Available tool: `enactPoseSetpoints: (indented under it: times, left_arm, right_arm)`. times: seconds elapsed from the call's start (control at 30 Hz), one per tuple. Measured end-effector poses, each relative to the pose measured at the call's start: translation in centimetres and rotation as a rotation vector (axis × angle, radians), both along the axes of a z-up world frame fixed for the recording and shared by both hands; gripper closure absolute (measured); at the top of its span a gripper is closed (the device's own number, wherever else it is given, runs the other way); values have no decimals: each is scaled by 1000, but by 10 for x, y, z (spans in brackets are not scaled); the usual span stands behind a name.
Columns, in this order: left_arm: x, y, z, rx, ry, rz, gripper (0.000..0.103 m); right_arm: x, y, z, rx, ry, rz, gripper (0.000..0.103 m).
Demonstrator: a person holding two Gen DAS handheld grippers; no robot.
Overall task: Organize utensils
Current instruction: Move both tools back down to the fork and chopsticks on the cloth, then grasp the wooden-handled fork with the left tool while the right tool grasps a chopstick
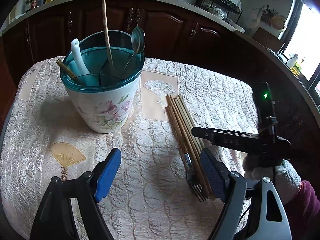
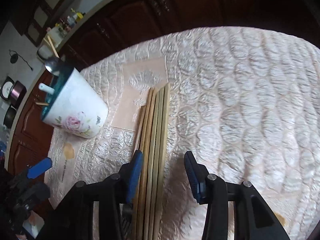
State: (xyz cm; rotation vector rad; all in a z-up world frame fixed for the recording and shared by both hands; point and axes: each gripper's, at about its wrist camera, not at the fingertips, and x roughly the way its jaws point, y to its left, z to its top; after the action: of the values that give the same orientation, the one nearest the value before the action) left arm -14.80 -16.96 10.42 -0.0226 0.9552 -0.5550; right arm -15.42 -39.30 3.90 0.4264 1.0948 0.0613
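A floral utensil holder [image 1: 102,104] with a teal divided insert stands on the quilted table; it also shows in the right wrist view [image 2: 76,112]. In it stand a wooden stick [image 1: 106,30], a metal spoon [image 1: 138,40], a white utensil [image 1: 79,56] and a brass handle [image 1: 66,69]. A bundle of wooden chopsticks [image 1: 184,124] lies to its right with a metal fork [image 1: 195,182] beside it. My left gripper [image 1: 162,175] is open and empty, in front of the holder. My right gripper [image 2: 164,176] is open, low over the chopsticks [image 2: 156,140], which lie between its fingers near the left pad [image 2: 135,172].
The table has a pink quilted cloth [image 1: 152,200]. Dark wooden cabinets [image 1: 160,28] with a counter stand behind it. The right gripper's body and gloved hand [image 1: 270,170] show in the left wrist view, over the chopsticks.
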Motion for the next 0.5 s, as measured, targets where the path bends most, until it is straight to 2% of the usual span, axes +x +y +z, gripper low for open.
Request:
enactPoseSetpoints:
  times: [0.13, 0.23, 0.37, 0.5]
  left_arm:
    - [8, -1, -7, 9, 25, 8, 21]
    - [12, -8, -13, 8, 46, 3, 21]
    - [17, -21, -17, 8, 50, -8, 21]
    - [26, -37, -25, 11, 61, -10, 21]
  right_arm:
    - [9, 22, -4, -114, -2, 54, 54]
    - [7, 23, -4, -173, -6, 36, 54]
    - [-13, -5, 1, -217, 9, -55, 55]
    - [-39, -40, -1, -190, 33, -139, 55]
